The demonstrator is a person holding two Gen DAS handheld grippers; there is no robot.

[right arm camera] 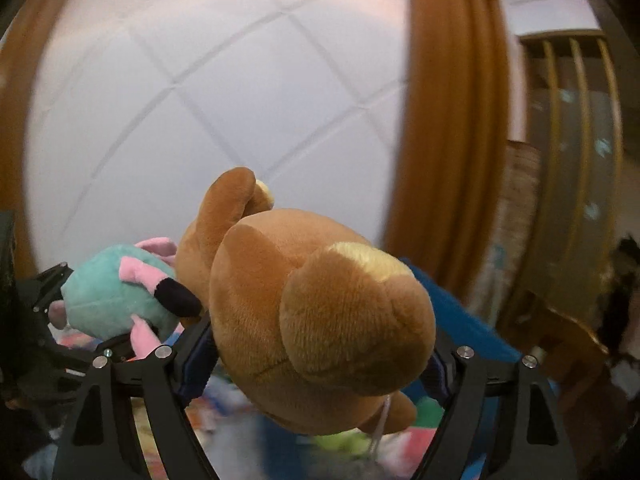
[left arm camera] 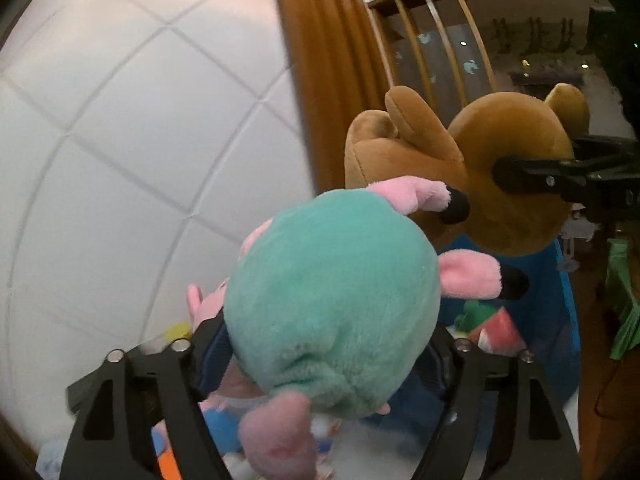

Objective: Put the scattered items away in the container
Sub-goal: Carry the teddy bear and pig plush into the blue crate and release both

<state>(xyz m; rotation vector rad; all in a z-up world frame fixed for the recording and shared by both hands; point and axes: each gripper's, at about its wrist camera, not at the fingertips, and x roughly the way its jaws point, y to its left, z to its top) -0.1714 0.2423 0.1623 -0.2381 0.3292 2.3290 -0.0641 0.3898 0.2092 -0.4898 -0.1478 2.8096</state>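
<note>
Teal plush (left arm camera: 332,300) pinched in left hand-held gripper (left arm camera: 320,364) — brown bear (right arm camera: 320,320) pinched in right hand-held gripper (right arm camera: 320,364) — crowd over blue bin (left arm camera: 560,320).

Teal pig toy (left arm camera: 332,300), brown bear (right arm camera: 320,312): fuzzy plush cloth.

The right claw (right arm camera: 320,364) grips a brown teddy bear (right arm camera: 316,320) between its fingers. Just left, a green-and-pink plush pig (right arm camera: 116,292) touches the bear.

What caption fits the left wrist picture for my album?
Left gripper clutches a teal-and-pink plush pig beside a brown teddy bear.
</note>
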